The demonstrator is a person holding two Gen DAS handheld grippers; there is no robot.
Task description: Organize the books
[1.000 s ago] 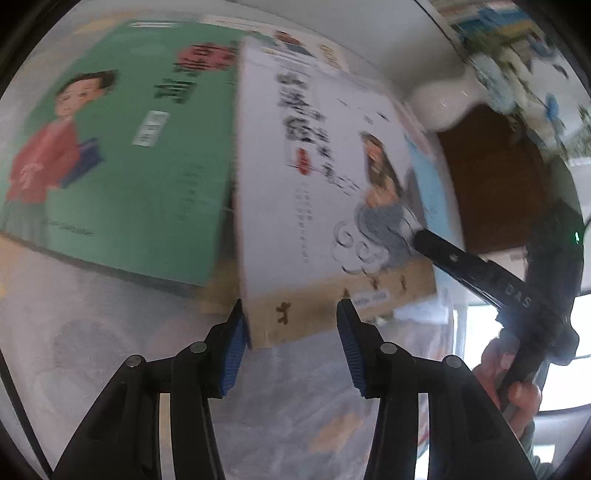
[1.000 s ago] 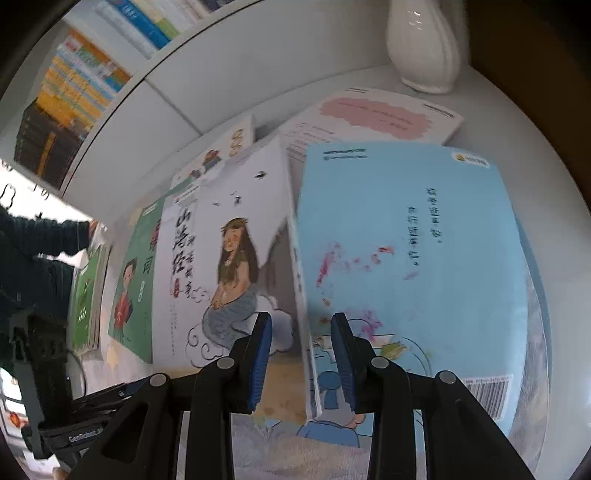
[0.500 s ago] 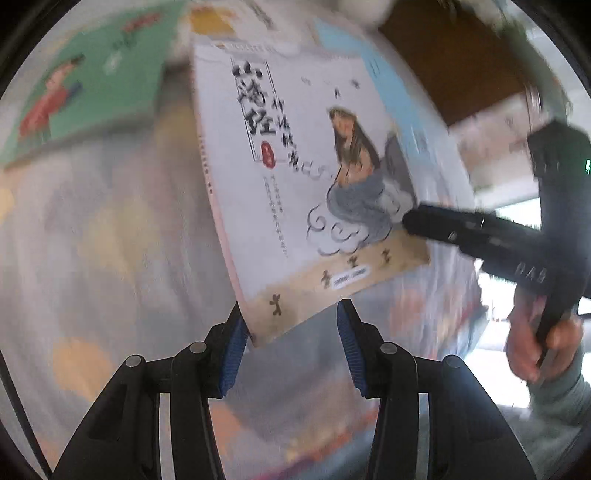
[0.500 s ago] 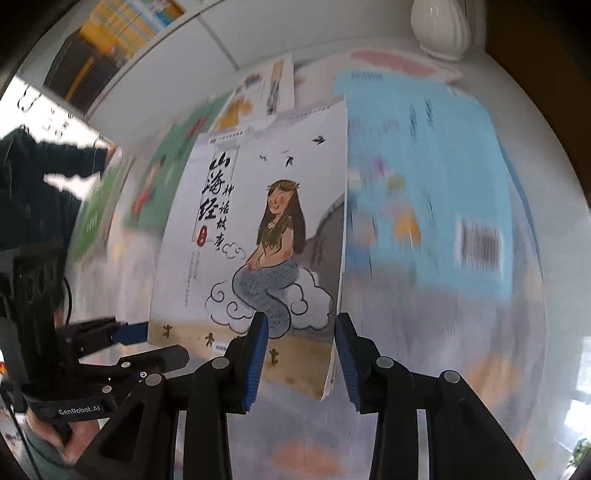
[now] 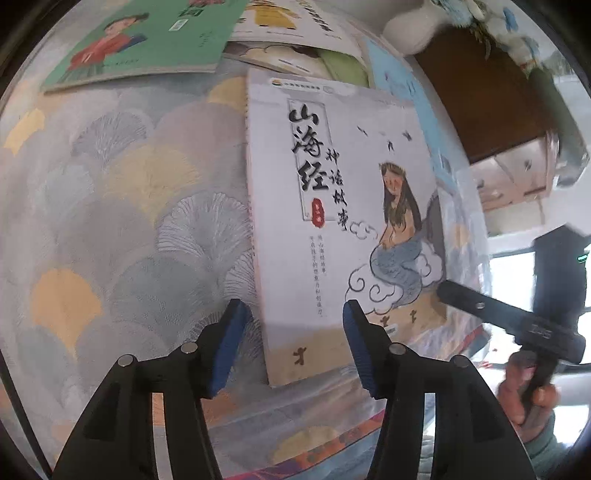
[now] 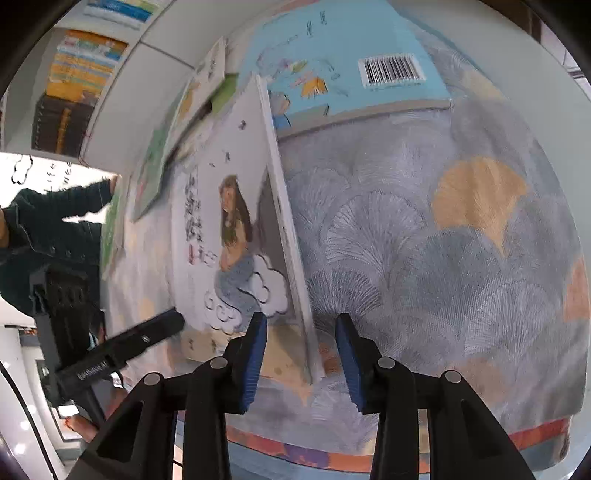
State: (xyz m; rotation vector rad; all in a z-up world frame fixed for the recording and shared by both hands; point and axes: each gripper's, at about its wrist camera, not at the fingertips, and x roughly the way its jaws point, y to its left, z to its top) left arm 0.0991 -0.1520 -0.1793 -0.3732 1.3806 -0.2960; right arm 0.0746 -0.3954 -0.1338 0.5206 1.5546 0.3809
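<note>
A white book (image 5: 332,221) with a mermaid on its cover rests on the patterned tablecloth (image 5: 129,221), apart from the other books. Its lower left corner sits between the pads of my left gripper (image 5: 293,306). Those jaws are opening, with a gap on each side. In the right wrist view the white book (image 6: 236,236) shows its page edge, raised off the cloth. That edge runs between the pads of my right gripper (image 6: 301,319), whose jaws are closing a little on it. One of the right gripper's fingers (image 5: 480,306) lies over the cover's lower right corner.
A green book (image 5: 147,40), a light blue book (image 6: 351,55) and others lie overlapping at the back. A white vase (image 5: 410,26) stands in the far corner, with shelves of books (image 6: 81,62) behind. The cloth's coloured border (image 6: 369,454) marks the near table edge.
The white book has come away from the pile toward the near part of the cloth. Its left side now lies down. The left jaws have widened.
</note>
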